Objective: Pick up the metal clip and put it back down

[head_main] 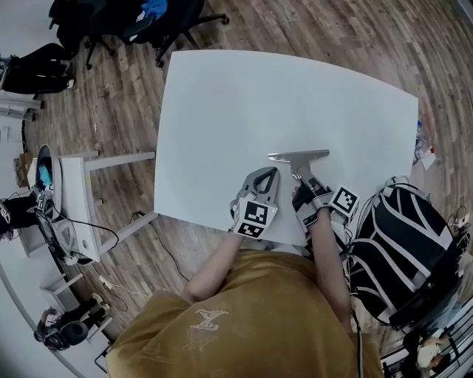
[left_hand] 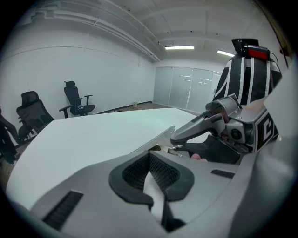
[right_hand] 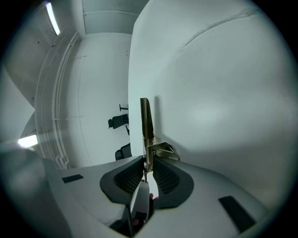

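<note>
The metal clip [head_main: 299, 156] is a flat steel T-shape near the front edge of the white table [head_main: 259, 96]. My right gripper [head_main: 301, 179] is shut on its stem from the near side. In the right gripper view the clip [right_hand: 145, 121] stands edge-on and runs down between the black pads of the right gripper [right_hand: 148, 168], which press on it. My left gripper [head_main: 272, 174] lies just left of the clip with its tips together and nothing between them. The left gripper view shows the left gripper [left_hand: 149, 155] shut, the clip's blade [left_hand: 160, 138] just beyond it, and one of the right gripper's fingers [left_hand: 200, 125] on it.
A black and white backpack [head_main: 403, 244] stands right of the person, off the table. Black office chairs [head_main: 148, 22] stand past the table's far left corner, also seen as chairs [left_hand: 77, 97] by the wall. A white side desk [head_main: 74, 199] with cables is at the left.
</note>
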`<action>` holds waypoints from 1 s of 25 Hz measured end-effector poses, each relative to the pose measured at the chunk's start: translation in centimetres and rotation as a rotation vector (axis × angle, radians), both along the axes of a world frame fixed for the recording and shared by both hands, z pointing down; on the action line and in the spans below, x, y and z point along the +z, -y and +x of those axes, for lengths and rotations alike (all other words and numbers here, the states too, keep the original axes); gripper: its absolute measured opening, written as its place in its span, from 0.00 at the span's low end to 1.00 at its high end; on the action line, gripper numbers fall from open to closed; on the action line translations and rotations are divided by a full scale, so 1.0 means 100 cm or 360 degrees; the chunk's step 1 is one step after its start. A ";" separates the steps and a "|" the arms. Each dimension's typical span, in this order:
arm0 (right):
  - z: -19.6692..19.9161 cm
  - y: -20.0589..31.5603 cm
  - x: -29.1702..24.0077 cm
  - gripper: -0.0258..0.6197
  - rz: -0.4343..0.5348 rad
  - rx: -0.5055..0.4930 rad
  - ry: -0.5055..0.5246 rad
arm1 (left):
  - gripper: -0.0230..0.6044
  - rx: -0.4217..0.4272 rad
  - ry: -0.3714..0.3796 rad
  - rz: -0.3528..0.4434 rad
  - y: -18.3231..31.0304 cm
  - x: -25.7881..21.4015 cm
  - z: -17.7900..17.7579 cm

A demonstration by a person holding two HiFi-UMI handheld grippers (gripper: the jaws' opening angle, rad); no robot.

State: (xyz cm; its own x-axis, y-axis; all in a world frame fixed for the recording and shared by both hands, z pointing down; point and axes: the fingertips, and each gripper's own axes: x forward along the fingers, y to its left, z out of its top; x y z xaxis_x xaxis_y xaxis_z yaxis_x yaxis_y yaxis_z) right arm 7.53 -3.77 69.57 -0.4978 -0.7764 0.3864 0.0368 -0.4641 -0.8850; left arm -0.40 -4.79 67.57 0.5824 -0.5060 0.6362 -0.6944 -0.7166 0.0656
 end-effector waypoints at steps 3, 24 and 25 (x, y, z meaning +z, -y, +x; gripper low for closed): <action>0.000 -0.006 -0.001 0.14 0.0003 -0.0034 -0.0033 | 0.05 0.0017 -0.0002 0.0001 -0.004 -0.001 0.003; 0.010 -0.009 -0.030 0.05 0.0182 -0.0033 -0.0260 | 0.05 0.0014 -0.0023 0.0068 -0.003 -0.020 -0.003; 0.010 -0.009 -0.032 0.05 0.0190 -0.0032 -0.0272 | 0.05 0.0013 -0.0021 0.0067 -0.003 -0.021 -0.003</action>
